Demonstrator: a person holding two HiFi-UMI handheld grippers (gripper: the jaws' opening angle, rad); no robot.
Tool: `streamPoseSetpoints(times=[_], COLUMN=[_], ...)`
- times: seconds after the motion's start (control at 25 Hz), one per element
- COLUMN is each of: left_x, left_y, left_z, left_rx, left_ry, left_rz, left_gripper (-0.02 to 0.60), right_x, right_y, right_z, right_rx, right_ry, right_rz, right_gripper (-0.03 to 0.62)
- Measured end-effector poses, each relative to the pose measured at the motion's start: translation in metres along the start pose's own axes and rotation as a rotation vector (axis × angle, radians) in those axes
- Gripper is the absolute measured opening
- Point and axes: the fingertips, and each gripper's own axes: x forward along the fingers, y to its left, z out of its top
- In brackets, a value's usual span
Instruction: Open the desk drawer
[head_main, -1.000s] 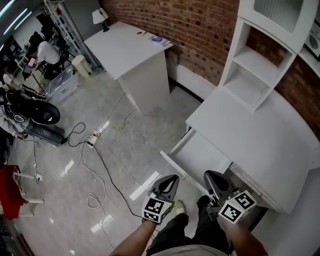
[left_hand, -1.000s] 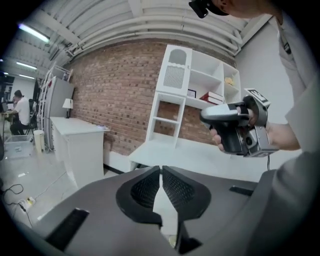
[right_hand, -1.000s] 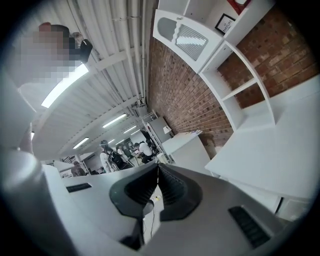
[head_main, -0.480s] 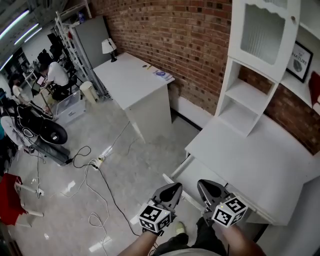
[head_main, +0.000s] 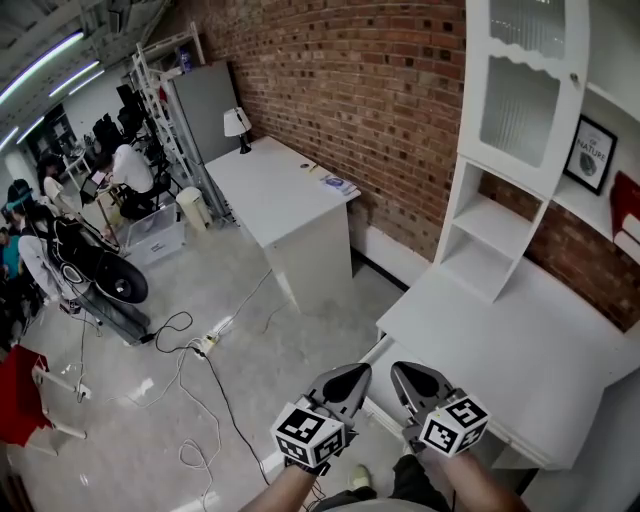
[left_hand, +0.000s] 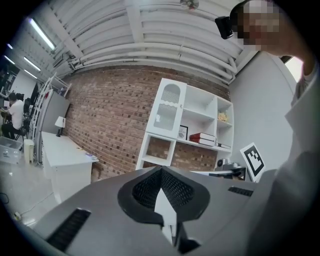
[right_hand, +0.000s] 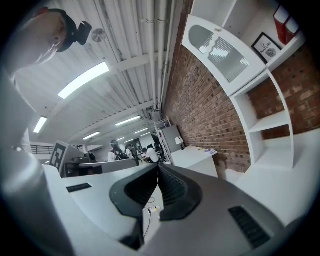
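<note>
The white desk stands at the right, and its drawer is pulled out toward me. Only a strip of the drawer shows behind the grippers. My left gripper hangs above the drawer's front; its jaws have just been closing, they meet now and hold nothing. In the left gripper view the left gripper points level at the brick wall and the shelves. My right gripper is beside it, jaws together and empty. The right gripper points level across the room.
A white hutch stands on the desk against the brick wall. A second white desk with a lamp is further back. Cables and a power strip lie on the floor at the left, beyond them a scooter and seated people.
Both grippers have risen from beside the drawer's front and now hide most of the drawer. The head view has tilted up, so more wall and room shows.
</note>
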Motion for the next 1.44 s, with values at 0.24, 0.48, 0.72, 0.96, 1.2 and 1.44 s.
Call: streamPoseSetpoints(times=[0.24, 0.48, 0.72, 0.96, 1.2, 1.44], left_x=[-0.003, -0.003, 0.002, 0.004, 0.01, 0.008], left_y=[-0.004, -0.008, -0.011, -0.01, -0.008, -0.004], left_z=[0.022, 0.029, 0.032, 0.03, 0.026, 0.027], left_rx=[0.012, 0.017, 0.019, 0.019, 0.016, 0.014], left_ry=[-0.033, -0.039, -0.041, -0.037, -0.031, -0.032], left_rz=[0.008, 0.008, 0.001, -0.003, -0.002, -0.003], left_gripper=[0.012, 0.012, 0.012, 0.012, 0.011, 0.012], right_x=[0.002, 0.003, 0.005, 0.006, 0.009, 0.012], right_y=[0.014, 0.016, 0.015, 0.014, 0.01, 0.012], right_z=[0.016, 0.026, 0.031, 0.03, 0.029, 0.027], right_rx=[-0.029, -0.077, -0.093, -0.096, -0.096, -0.096], right_ry=[-0.023, -0.022, -0.021, -0.022, -0.014, -0.011], right_rz=[0.032, 0.016, 0.014, 0.013, 0.012, 0.009], right_gripper=[0.017, 0.017, 0.017, 0.017, 0.017, 0.017])
